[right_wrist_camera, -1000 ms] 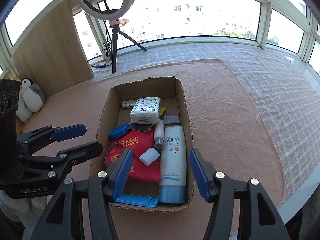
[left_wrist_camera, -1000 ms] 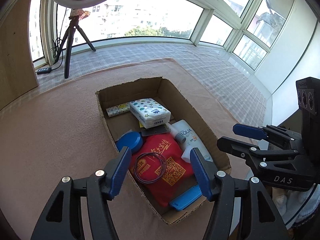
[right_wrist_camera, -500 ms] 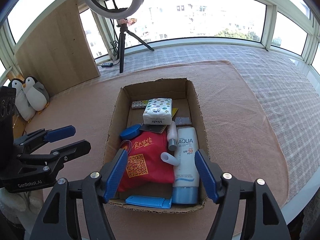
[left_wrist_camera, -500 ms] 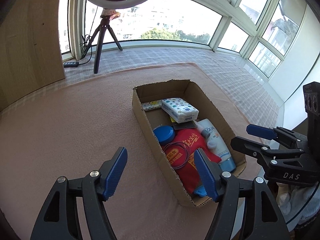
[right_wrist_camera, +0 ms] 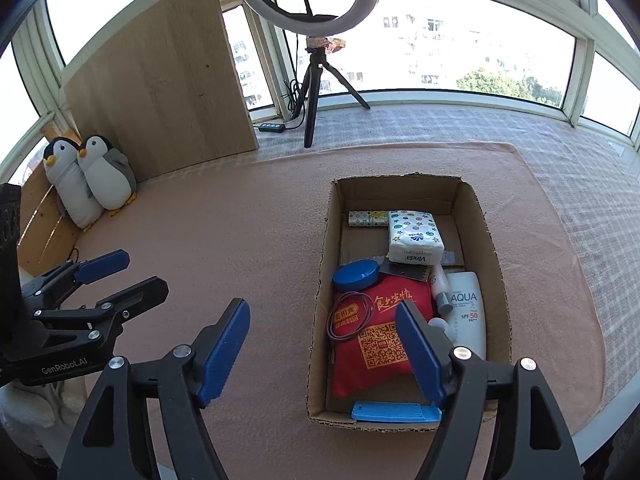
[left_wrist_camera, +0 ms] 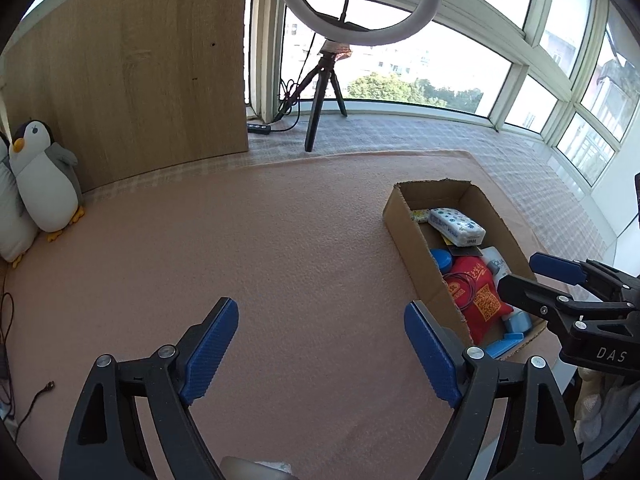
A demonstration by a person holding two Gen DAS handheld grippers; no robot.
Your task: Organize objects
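Observation:
An open cardboard box [right_wrist_camera: 324, 248] stands on the pink cloth; it also shows in the left wrist view [left_wrist_camera: 404, 236]. Inside lie a red pouch [right_wrist_camera: 372, 340], a white AQUA tube [right_wrist_camera: 466, 312], a Vinda tissue pack [right_wrist_camera: 414, 238], a blue round lid [right_wrist_camera: 356, 274], a blue flat case [right_wrist_camera: 396, 412] and a purple wire ring [right_wrist_camera: 352, 316]. My left gripper [left_wrist_camera: 320, 348] is open and empty over bare cloth, left of the box. My right gripper [right_wrist_camera: 324, 348] is open and empty above the box's near left wall.
Two plush penguins [right_wrist_camera: 90, 178] lean by a wooden panel [right_wrist_camera: 160, 80] at the far left. A ring light on a tripod [right_wrist_camera: 312, 92] stands on the checked cloth behind. The table edge [right_wrist_camera: 600, 412] runs close to the box on the right.
Both grippers have pulled back and swung left, away from the box. The box now sits to the right in the left wrist view. Its contents have not moved.

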